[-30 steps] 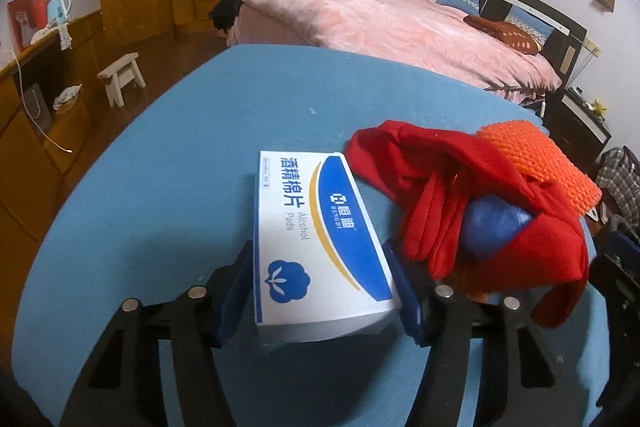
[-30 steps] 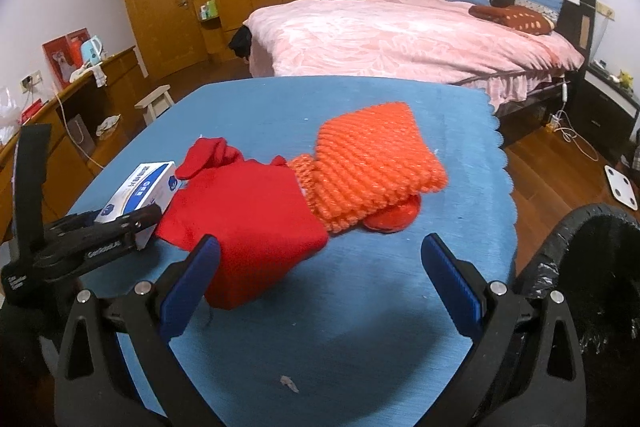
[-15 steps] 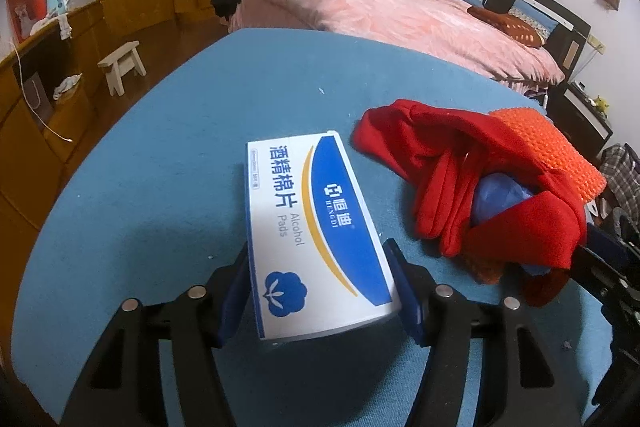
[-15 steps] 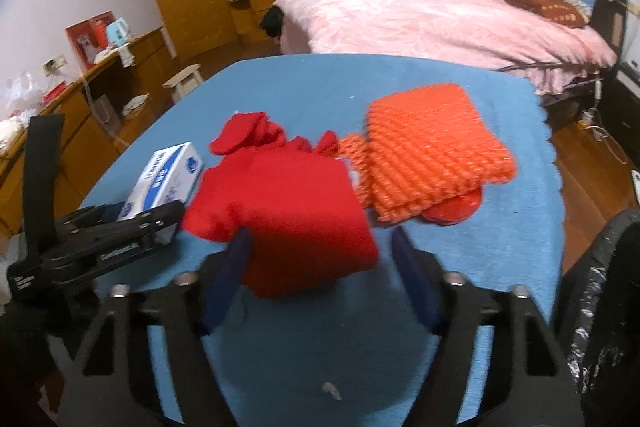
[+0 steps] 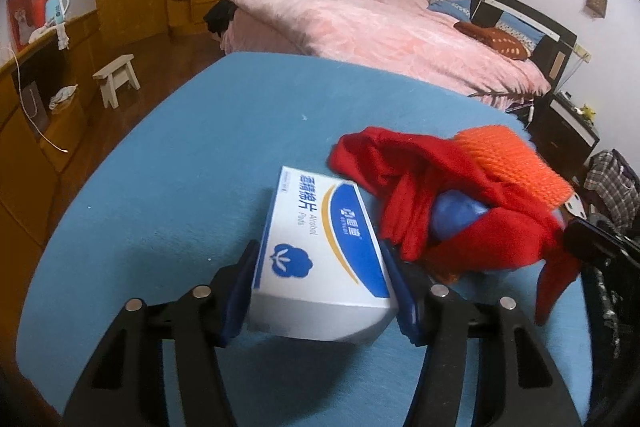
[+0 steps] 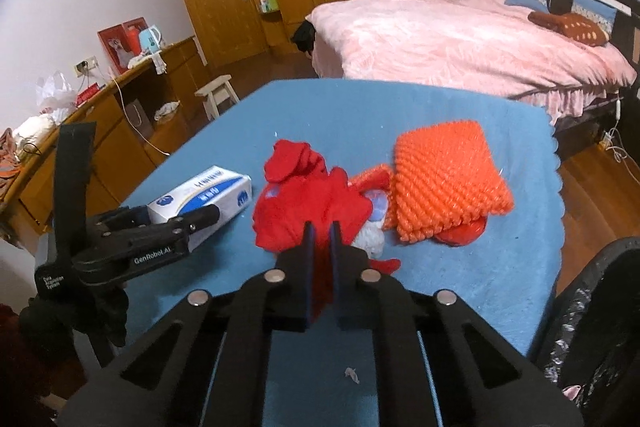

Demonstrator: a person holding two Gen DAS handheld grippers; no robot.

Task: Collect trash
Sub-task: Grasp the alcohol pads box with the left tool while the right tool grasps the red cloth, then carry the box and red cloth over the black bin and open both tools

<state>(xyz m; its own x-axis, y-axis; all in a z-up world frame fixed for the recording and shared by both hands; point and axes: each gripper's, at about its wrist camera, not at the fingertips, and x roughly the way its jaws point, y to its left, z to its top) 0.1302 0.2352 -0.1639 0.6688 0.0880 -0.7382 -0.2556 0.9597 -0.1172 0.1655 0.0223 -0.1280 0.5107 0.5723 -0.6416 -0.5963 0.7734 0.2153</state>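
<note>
At six o'clock in its own view, the left gripper (image 5: 322, 285) pinched the white-and-blue alcohol pad box (image 5: 320, 251) by its sides, the box tilted above the blue table (image 5: 180, 155). At six o'clock in the right view, the right gripper (image 6: 321, 247) was pressed together on a fold of the red cloth (image 6: 304, 203). Beyond, toward one o'clock, lay the orange knit pad (image 6: 446, 183). At four o'clock stood the black-lined trash bin (image 6: 600, 311). Farthest, at twelve, was the pink bed (image 6: 460, 43).
</note>
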